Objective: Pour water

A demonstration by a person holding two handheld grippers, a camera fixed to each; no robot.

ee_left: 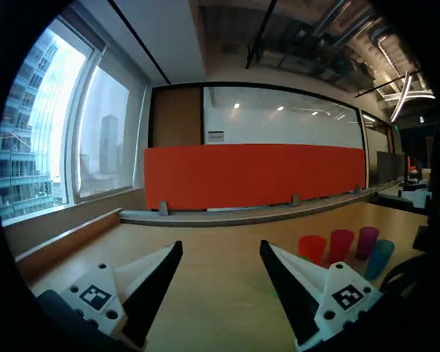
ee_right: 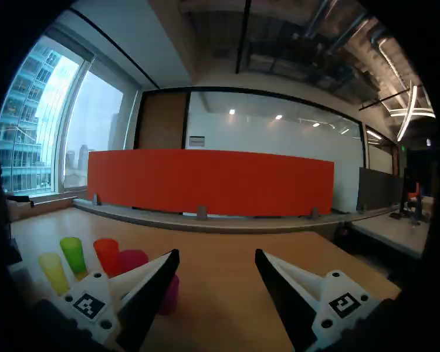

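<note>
Left gripper view: the left tool (ee_left: 220, 243) is gaping open w/ nothing btwn its fingers. The fingers are tapering to dark wedge tips. Their white matte bodies are carrying square b/w markers and are getting cut off at the bottom edge. Four cups are standing in a tight cluster on the desk (ee_left: 220, 281), beyond the tool and to its right: red cup (ee_left: 311, 246), pink cup (ee_left: 341, 243) and purple cup (ee_left: 367, 240) in a row, w/ the teal cup (ee_left: 379, 258) just in front of the purple one. All are tapered, translucent, plastic-looking tumblers. One finger is covering the red cup's base, and the teal cup's bottom is fading into shadow. Can't tell if any is holding water. The desk is showing smooth, light wood. A flat orange panel (ee_left: 255, 176) is running along its far side on small grey feet. The window (ee_left: 56, 141) is showing hazy towers.

Right gripper view: the right tool (ee_right: 216, 252) is also spread open and gripping nothing. The cups are sitting on the desk to its left in a curved line: yellow cup (ee_right: 53, 271), green cup (ee_right: 73, 253), then red (ee_right: 107, 255), pink (ee_right: 132, 259) and purple (ee_right: 170, 293). The view's left-hand finger is hiding most of the purple cup and part of the pink one. The tool's body is covering the yellow cup's base. Contents are too dim to make out.
</note>
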